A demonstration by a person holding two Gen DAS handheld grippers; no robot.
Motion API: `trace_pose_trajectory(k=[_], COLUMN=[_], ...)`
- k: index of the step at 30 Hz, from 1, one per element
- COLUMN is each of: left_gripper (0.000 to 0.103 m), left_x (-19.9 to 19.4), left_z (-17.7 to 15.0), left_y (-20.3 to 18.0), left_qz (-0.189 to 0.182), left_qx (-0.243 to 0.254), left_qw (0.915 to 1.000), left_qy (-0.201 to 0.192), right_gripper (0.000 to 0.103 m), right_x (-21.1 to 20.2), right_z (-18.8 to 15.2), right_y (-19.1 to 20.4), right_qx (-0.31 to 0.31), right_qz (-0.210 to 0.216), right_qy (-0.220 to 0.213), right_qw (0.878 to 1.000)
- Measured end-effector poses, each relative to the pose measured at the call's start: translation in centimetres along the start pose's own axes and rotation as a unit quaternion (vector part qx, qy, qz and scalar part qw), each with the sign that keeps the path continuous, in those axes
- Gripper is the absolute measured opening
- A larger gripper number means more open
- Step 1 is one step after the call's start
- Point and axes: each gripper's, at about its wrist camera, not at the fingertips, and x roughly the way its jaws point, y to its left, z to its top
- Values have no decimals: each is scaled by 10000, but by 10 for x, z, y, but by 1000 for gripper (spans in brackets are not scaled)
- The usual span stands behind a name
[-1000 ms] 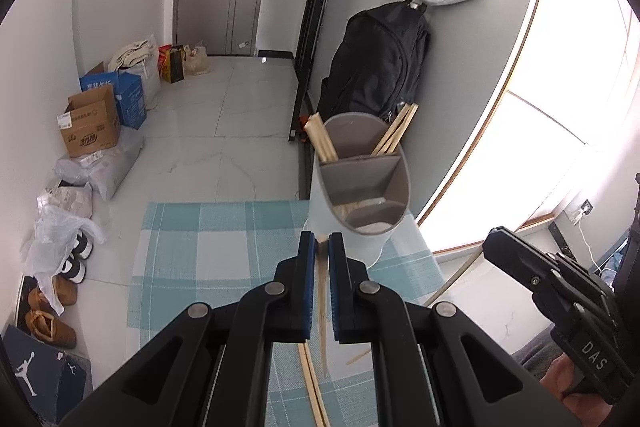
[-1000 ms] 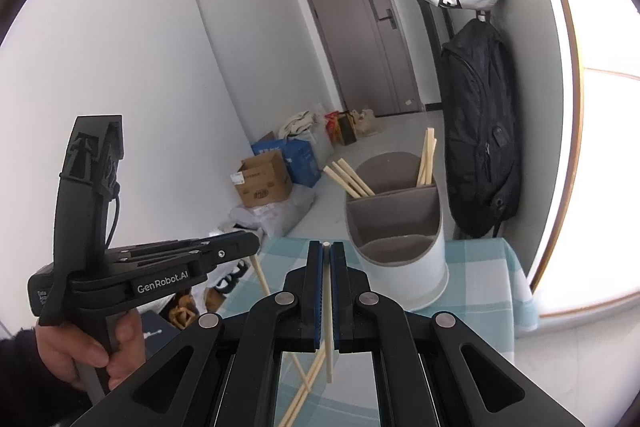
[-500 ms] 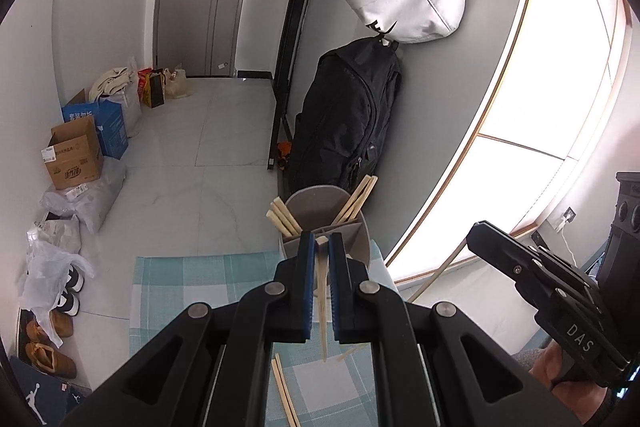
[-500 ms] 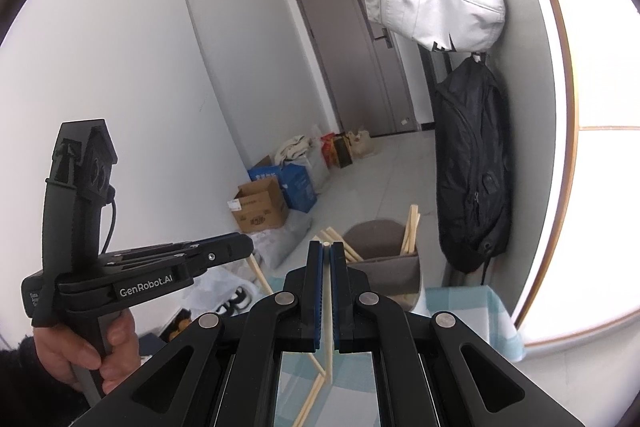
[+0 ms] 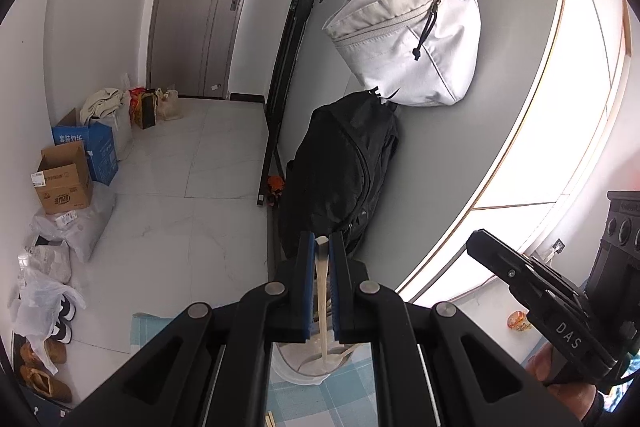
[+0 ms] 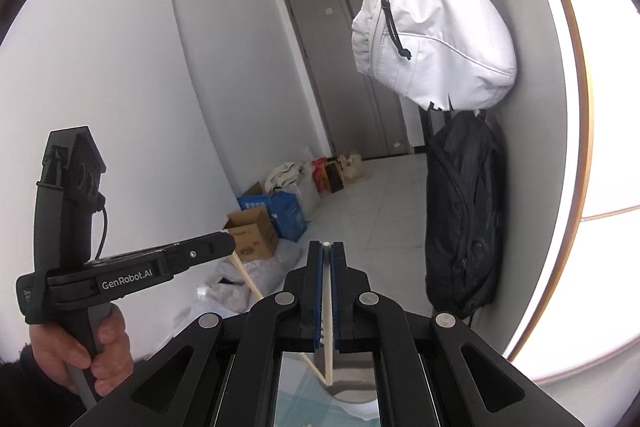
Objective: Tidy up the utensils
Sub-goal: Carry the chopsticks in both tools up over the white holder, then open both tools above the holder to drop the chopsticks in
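My left gripper [image 5: 322,239] is shut on a pale wooden chopstick [image 5: 322,307] that hangs down between its blue pads, lower end over the grey-white utensil holder [image 5: 294,367]. My right gripper [image 6: 327,247] is shut on a second chopstick [image 6: 329,339], its lower end just above the holder [image 6: 354,393]. Most of the holder is hidden behind the gripper bodies in both views. The right wrist view shows the left gripper [image 6: 228,245] at the left with its chopstick [image 6: 248,279] slanting down. The left wrist view has the right gripper [image 5: 478,245] at the right edge.
A teal checked cloth [image 5: 352,395] covers the table under the holder. A black backpack [image 5: 340,179] and a white bag [image 5: 412,43] hang on the wall behind. Boxes [image 5: 64,183], bags and shoes line the floor at the left. A hand [image 6: 80,347] holds the left gripper's handle.
Both grippers have risen with their chopsticks held. The holder and table have slid down to the bottom of both views, and loose chopsticks on the cloth have dropped out of sight.
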Motion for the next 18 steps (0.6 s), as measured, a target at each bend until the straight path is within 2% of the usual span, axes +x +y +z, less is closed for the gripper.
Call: trace_pose_trajectory(k=[6,9,18], left_gripper=[3,3,3], left_x=[6,15,60], left_z=[19,26,17], left_y=[3,6,20], left_qz=[-38,80,211], left_qx=[-2,-11,-144], left_qw=[9998,9996,9997], left_qy=[-215,-274,57], right_gripper=[3,3,3], right_x=[20,30,65], right_z=[20,23,18], right_y=[-7,-10,-22], right_qx=[-47,-43,-153], right_qz=[-115,-122,-163], right_qy=[-41,-32,198], right_qw=[9999,9999,9996])
